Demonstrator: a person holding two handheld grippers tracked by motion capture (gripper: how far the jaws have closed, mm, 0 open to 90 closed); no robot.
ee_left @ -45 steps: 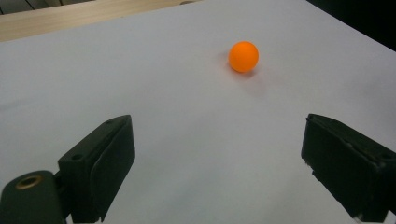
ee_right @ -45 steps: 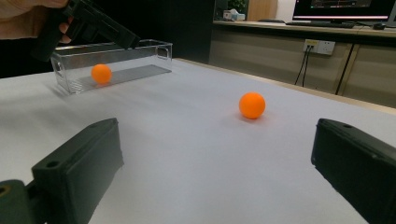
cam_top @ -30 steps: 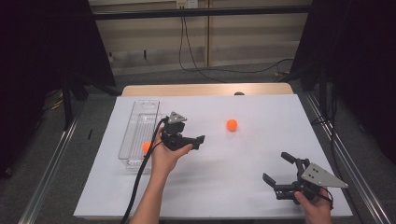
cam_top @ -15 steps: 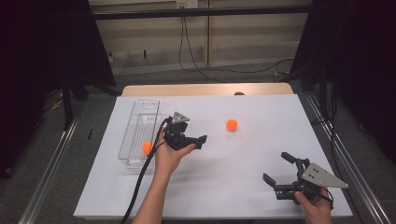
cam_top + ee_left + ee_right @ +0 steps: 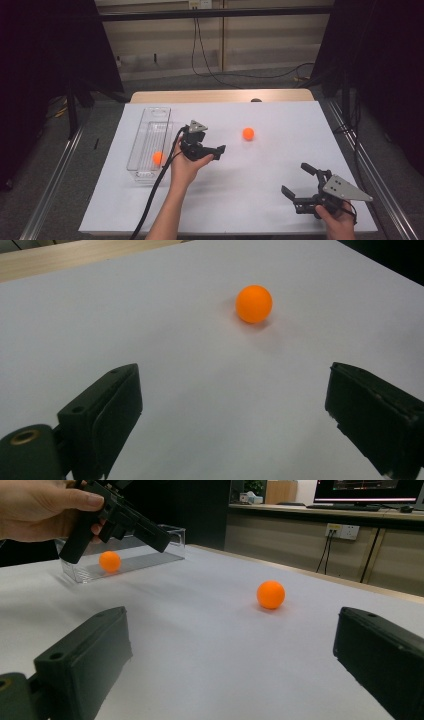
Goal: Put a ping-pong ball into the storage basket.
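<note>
Right tongs [image 5: 300, 181] lower right of high view, wide, nothing between. Left tongs [image 5: 216, 152] frame centre, wide, apparently above bench [image 5: 280, 155]. Orange ball [image 5: 248, 133] just beyond, upper centre. Second ball [image 5: 158, 158] in clear tray [image 5: 156, 112], left.

Even, fairly bright light falls from overhead on the white counter [image 5: 260, 190], while the room around it lies dark. The orange ball [image 5: 254, 303] casts a soft, faint shadow just beside it. Both gripper views stay sharp on the ball, but each claw looms slightly soft at the bottom edge.
</note>
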